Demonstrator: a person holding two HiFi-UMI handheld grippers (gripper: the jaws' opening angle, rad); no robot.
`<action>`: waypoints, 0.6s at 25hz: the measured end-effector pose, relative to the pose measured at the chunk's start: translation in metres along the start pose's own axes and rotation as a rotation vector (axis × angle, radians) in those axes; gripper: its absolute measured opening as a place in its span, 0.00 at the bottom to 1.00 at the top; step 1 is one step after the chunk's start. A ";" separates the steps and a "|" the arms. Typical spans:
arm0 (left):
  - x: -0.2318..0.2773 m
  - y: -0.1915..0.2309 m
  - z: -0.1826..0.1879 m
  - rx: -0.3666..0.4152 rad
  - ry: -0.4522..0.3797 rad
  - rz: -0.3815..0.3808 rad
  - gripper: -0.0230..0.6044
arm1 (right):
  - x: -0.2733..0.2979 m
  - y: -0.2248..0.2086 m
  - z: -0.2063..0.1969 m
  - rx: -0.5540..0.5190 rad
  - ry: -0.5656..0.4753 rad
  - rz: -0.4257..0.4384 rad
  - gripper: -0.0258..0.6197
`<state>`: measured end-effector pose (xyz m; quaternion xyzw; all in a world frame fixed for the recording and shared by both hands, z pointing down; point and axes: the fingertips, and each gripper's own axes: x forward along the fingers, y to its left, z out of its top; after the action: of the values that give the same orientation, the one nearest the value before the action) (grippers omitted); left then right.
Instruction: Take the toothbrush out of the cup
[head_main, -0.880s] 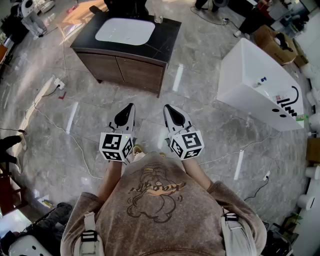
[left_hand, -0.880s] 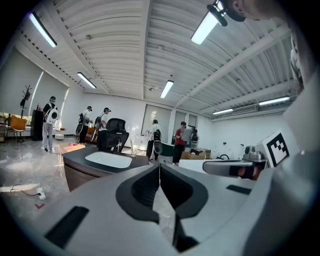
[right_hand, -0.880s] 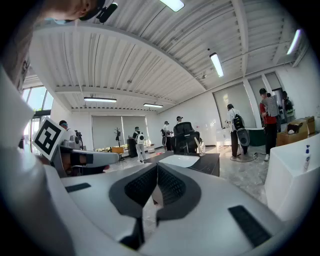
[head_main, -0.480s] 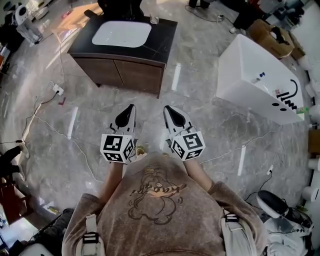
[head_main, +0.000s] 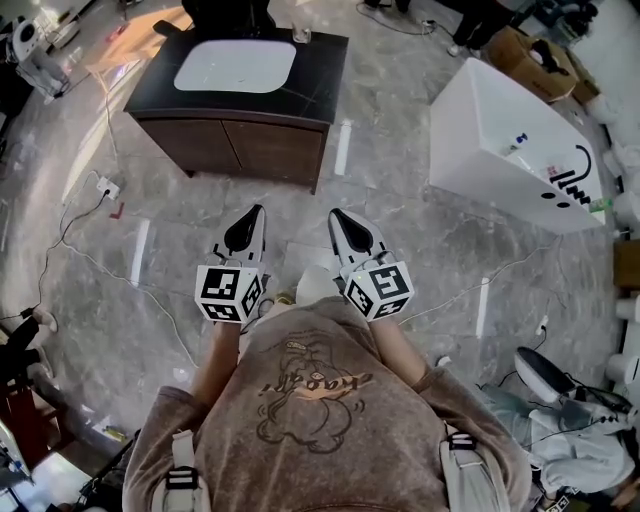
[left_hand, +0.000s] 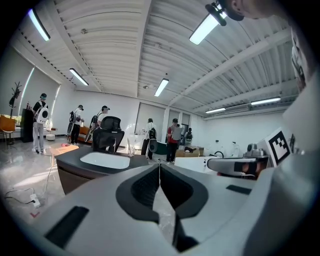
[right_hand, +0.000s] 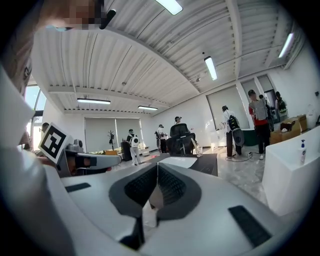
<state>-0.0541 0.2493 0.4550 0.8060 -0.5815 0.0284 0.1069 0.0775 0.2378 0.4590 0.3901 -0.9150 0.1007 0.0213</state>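
Note:
A clear cup (head_main: 301, 35) stands on the far right corner of a dark vanity top (head_main: 325, 65), well ahead of me. In the left gripper view the cup (left_hand: 131, 148) shows beside the white basin (left_hand: 106, 160), with a thin stick leaning in it, too small to name. My left gripper (head_main: 255, 212) and right gripper (head_main: 335, 214) are held side by side in front of my chest, pointing toward the vanity. Both are shut with nothing between the jaws, as the left gripper (left_hand: 159, 165) and right gripper (right_hand: 157, 166) show in their own views.
The wooden vanity cabinet (head_main: 230, 150) stands on a grey marble floor. A white bathtub (head_main: 510, 150) sits at the right. Cables (head_main: 90, 250) run over the floor at the left. Several people (left_hand: 172, 140) and an office chair (left_hand: 107, 137) are behind the vanity.
In the head view the vanity and the bathtub have drifted slightly left and up. Both grippers stay shut in the same place before my chest.

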 end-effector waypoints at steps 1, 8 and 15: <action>0.001 0.003 0.000 -0.003 0.000 -0.002 0.06 | 0.004 0.000 0.000 0.000 0.002 -0.003 0.07; 0.021 0.027 0.006 -0.003 0.001 -0.011 0.06 | 0.041 -0.008 0.002 0.004 0.005 -0.008 0.07; 0.053 0.053 0.015 -0.011 0.002 -0.021 0.06 | 0.077 -0.023 0.011 -0.001 0.006 -0.012 0.07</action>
<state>-0.0881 0.1813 0.4564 0.8113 -0.5732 0.0247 0.1123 0.0412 0.1658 0.4616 0.3954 -0.9126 0.1013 0.0250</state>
